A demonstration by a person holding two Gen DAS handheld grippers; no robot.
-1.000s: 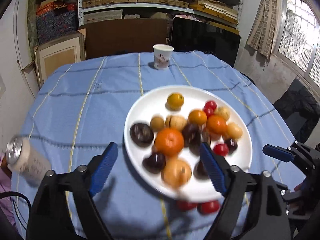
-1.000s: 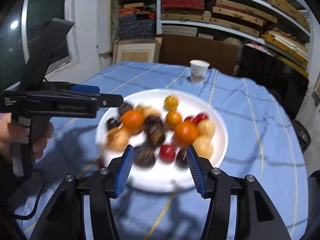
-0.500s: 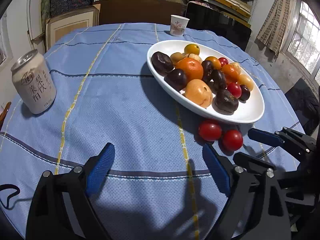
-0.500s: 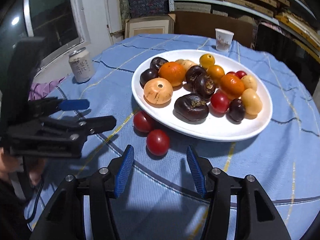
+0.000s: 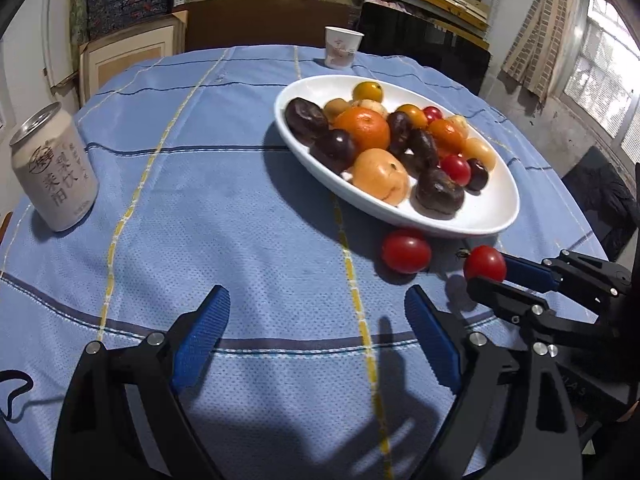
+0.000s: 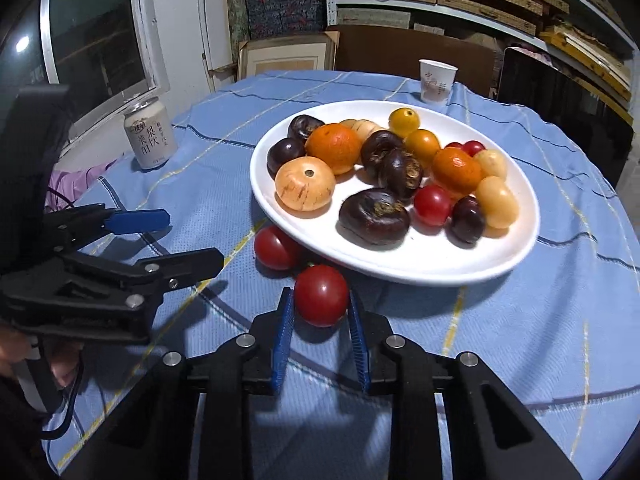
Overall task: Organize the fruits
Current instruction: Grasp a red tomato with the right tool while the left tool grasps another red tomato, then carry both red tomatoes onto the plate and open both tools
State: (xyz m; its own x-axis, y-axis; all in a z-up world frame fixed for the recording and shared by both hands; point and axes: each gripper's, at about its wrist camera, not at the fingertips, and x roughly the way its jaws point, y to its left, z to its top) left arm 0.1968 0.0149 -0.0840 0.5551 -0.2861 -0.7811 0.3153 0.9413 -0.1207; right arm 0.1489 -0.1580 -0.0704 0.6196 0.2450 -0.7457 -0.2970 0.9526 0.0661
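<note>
A white plate [image 6: 400, 270] [image 5: 480, 222] holds several fruits: oranges, dark plums, yellow and red ones. Two red tomatoes lie off the plate at its near edge. My right gripper [image 6: 320, 312] is shut on one red tomato [image 6: 321, 295] [image 5: 485, 263], just above the cloth. The other tomato [image 6: 276, 247] [image 5: 406, 251] rests on the cloth against the plate. My left gripper [image 5: 316, 320] is open and empty over the blue tablecloth, to the left of both tomatoes.
A white drink can [image 5: 54, 168] [image 6: 150, 139] stands at the table's left side. A paper cup [image 5: 342, 53] [image 6: 436, 81] stands at the far edge. Shelves, boxes and a dark screen lie behind the round table.
My right gripper has moved forward and closed on the nearer red tomato. My left gripper has stayed open and shifted only slightly.
</note>
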